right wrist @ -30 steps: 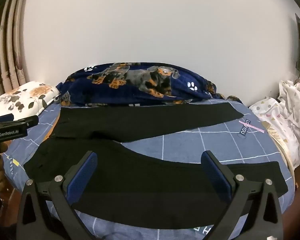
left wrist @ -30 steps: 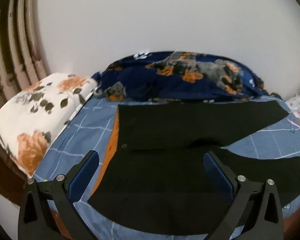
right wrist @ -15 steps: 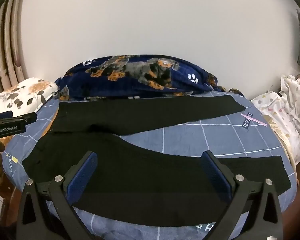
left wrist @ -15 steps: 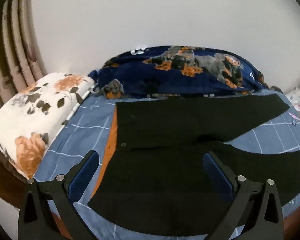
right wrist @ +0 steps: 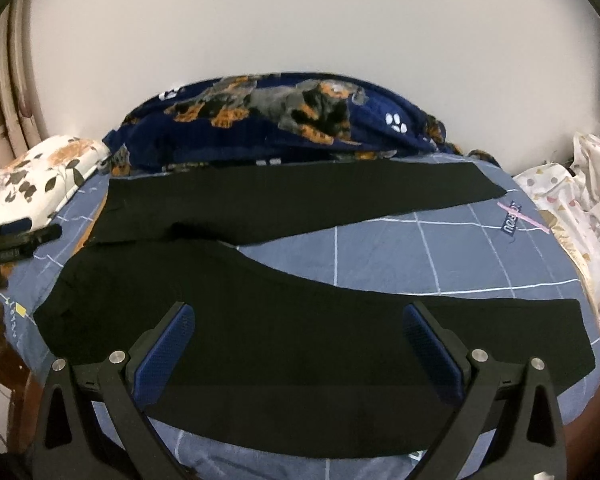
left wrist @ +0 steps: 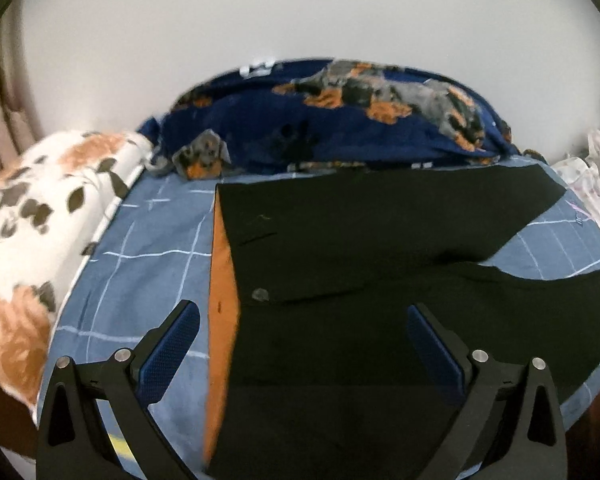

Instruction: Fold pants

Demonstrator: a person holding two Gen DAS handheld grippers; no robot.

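Overall, pants (right wrist: 300, 344): lay flat on the bed (right wrist: 420, 252), legs spread in a V, waist at left.
Left gripper (left wrist: 302, 344): jaws wide, empty, above the waist.
Right gripper (right wrist: 298, 342): jaws wide, empty, above the near leg.
Blanket (right wrist: 284, 120): bunched against the wall.
Pillow (left wrist: 40, 232): lay left.

We see dim, soft indoor light, heavy fisheye bending with dark corners, and motion blur smearing the floral pillow (left wrist: 40, 216).

Home bedroom: bed (right wrist: 420, 248), floral pillow (left wrist: 40, 216), dog-print blanket (right wrist: 300, 120).
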